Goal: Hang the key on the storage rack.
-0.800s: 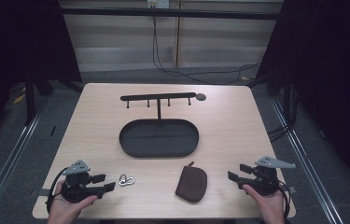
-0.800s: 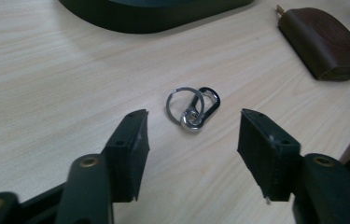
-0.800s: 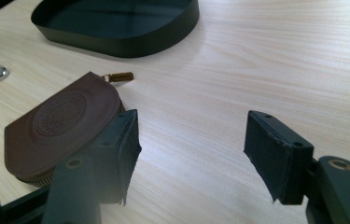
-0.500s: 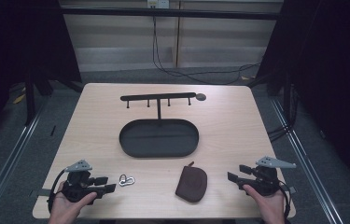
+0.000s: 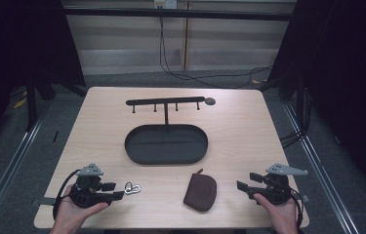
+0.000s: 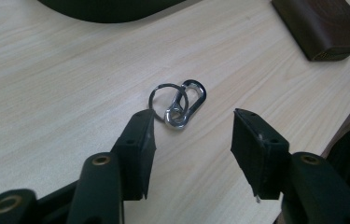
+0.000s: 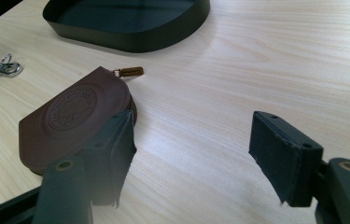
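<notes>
The left tool rests low on the worktop, jaws apart and empty, just short of the key ring; the right tool, jaws also apart, sits beside the brown pouch, near the dark tray

Round embossed seal on brown pouch; lettering too small to read. No other text legible.
</notes>
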`<state>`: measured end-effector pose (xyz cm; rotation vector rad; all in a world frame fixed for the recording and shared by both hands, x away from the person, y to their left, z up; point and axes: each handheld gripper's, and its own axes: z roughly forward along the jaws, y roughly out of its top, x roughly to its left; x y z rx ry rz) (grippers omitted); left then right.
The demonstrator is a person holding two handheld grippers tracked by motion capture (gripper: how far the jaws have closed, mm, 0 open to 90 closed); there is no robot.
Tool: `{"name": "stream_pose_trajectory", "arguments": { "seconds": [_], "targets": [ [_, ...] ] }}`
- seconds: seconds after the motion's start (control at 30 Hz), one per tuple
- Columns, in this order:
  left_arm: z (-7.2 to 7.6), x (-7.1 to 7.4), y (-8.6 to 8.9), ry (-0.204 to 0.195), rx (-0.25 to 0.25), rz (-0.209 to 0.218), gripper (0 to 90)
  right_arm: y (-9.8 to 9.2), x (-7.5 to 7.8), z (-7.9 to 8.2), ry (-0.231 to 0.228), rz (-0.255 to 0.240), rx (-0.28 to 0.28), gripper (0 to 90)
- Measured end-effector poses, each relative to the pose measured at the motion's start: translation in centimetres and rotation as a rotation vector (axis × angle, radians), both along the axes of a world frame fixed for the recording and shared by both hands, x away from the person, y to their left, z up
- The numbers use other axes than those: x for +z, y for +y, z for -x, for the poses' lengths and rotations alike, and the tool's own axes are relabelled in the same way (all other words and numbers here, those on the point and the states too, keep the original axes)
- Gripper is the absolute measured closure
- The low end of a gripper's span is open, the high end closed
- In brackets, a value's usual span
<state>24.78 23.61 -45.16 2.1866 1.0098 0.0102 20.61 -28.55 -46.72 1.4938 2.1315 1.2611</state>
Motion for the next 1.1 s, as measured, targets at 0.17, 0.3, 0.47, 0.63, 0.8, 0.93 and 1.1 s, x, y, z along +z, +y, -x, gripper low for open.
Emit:
{"name": "stream_pose_trajectory", "arguments": {
  "seconds": [0.17,0.3,0.47,0.63,0.8,0.93,1.1],
  "targets": [
    [-0.5,0.5,-0.7,0.011,-0.027,-0.034,55.1,0.0,0.0,0.0,0.002,-0.002,0.001,31.1],
    [-1.2,1.1,-1.4,0.023,-0.035,-0.063,58.4,0.0,0.0,0.0,0.002,-0.001,0.002,31.1],
    [-2.0,1.4,-2.3,0.032,-0.036,-0.085,56.4,0.0,-0.1,-0.1,0.002,-0.002,0.003,30.6],
    [-2.9,1.1,-2.8,0.063,-0.058,-0.126,55.8,0.1,-0.1,-0.1,0.006,-0.001,0.009,29.6],
    [-3.5,1.0,-3.4,0.086,-0.065,-0.161,59.3,0.1,-0.1,-0.1,0.006,0.000,0.010,29.5],
    [-4.1,1.1,-4.2,0.111,-0.065,-0.183,61.7,0.1,-0.2,-0.2,0.014,0.000,0.012,29.4],
    [-4.7,0.7,-5.0,0.152,-0.076,-0.241,63.0,0.1,-0.3,-0.2,0.016,0.001,0.018,29.2]
  ]
}}
